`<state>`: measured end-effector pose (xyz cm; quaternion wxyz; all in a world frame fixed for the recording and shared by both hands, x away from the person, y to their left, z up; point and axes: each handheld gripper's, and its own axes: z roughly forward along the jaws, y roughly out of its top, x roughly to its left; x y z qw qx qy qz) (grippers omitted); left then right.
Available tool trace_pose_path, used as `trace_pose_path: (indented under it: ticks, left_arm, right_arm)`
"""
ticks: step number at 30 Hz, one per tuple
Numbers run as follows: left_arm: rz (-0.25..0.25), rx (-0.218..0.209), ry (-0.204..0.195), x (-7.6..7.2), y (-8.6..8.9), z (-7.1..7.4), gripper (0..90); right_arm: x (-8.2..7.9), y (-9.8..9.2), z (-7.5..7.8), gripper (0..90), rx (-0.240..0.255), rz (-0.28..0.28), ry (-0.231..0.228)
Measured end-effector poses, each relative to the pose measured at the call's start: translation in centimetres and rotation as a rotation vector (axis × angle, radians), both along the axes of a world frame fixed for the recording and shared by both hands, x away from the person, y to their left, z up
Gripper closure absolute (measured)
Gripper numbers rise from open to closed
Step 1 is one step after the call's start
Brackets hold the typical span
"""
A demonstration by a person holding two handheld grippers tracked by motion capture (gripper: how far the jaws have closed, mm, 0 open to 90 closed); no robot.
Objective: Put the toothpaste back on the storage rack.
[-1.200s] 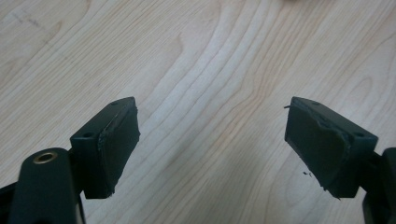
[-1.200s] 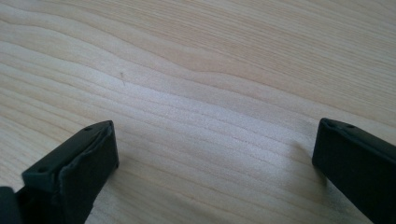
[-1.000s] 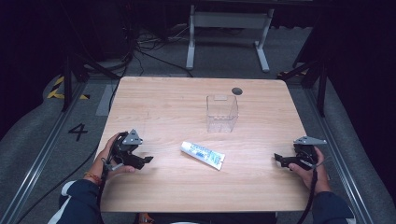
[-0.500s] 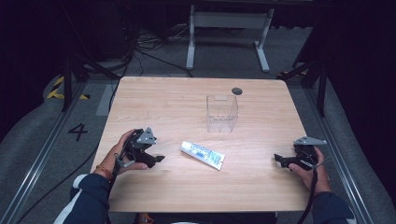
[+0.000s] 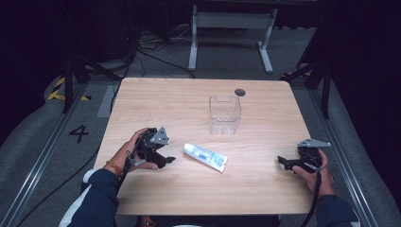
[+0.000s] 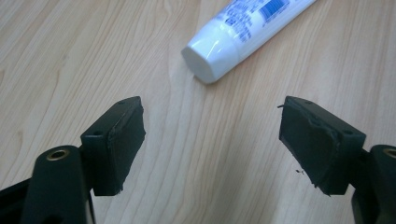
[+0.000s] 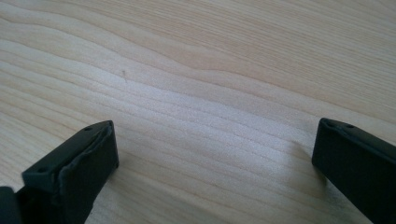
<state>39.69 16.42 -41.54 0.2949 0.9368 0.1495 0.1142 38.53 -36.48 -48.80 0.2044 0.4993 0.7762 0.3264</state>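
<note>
A white toothpaste tube (image 5: pixel 205 157) with blue print lies flat on the wooden table (image 5: pixel 179 101), cap end toward my left gripper (image 5: pixel 168 161). That gripper is open just left of the tube. Its jaws have just been closing a little, with nothing between them. In the left gripper view the tube's white cap (image 6: pixel 208 58) lies just ahead of the gap between the jaws of the left gripper (image 6: pixel 212 126), apart from both pads. My right gripper (image 5: pixel 282 161) rests near the table's right edge, open over bare wood, and its jaws stand wide in the right gripper view (image 7: pixel 215 144).
A clear, empty plastic box (image 5: pixel 225 115) stands upright behind the tube, toward the table's far side. A small dark round disc (image 5: pixel 240 92) sits by the far edge. A metal frame and cables lie on the floor beyond the table.
My left gripper has moved right across the table toward the tube's cap end and lifted slightly. The right gripper, the tube and the box have stayed in place.
</note>
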Motion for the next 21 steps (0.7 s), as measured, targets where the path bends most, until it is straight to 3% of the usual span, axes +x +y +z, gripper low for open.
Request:
trace_pose_path:
  ticks: [14, 21]
  left_arm:
    - [-0.108, 0.057, 0.007, 0.7, -4.4, 0.2, 22.6]
    - [-0.199, 0.101, 0.018, 0.9, -6.9, 0.4, 23.5]
  right_arm:
    - [0.0, 0.0, 0.0, 0.4, -0.004, 0.004, -0.001]
    - [-0.1, 0.0, 0.0, 0.5, -0.004, 0.003, -0.001]
